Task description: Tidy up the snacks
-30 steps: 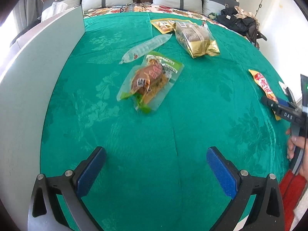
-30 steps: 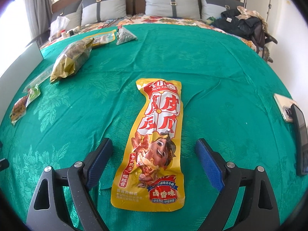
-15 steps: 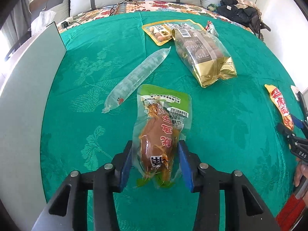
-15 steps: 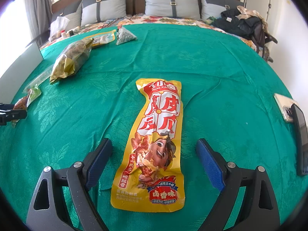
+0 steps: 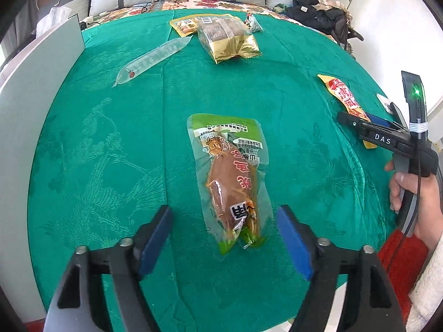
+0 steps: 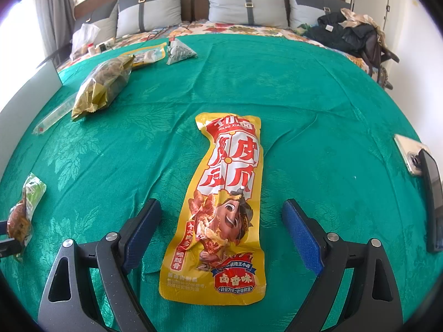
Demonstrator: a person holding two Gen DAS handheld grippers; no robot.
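Observation:
A clear green-topped pack with a brown chicken leg (image 5: pixel 231 177) lies on the green cloth between the blue pads of my left gripper (image 5: pixel 225 238), which is open and not touching it. The pack also shows at the left edge of the right wrist view (image 6: pixel 23 210). A long yellow and red snack pack (image 6: pixel 221 207) lies flat between the pads of my right gripper (image 6: pixel 221 232), which is open around its near half. That pack also shows in the left wrist view (image 5: pixel 346 99), beside the right gripper's body.
A gold bag (image 5: pixel 227 40), a clear tube-shaped pack (image 5: pixel 151 61), a yellow pouch (image 5: pixel 184 25) and a small pyramid pack (image 6: pixel 180 52) lie at the far side. A white board (image 5: pixel 33 88) stands along the left. Two phones (image 6: pixel 423 177) lie at the right.
My left gripper closed on the chicken leg pack, carried it toward the near side of the cloth, and has now opened and let it go. The right gripper has stayed put.

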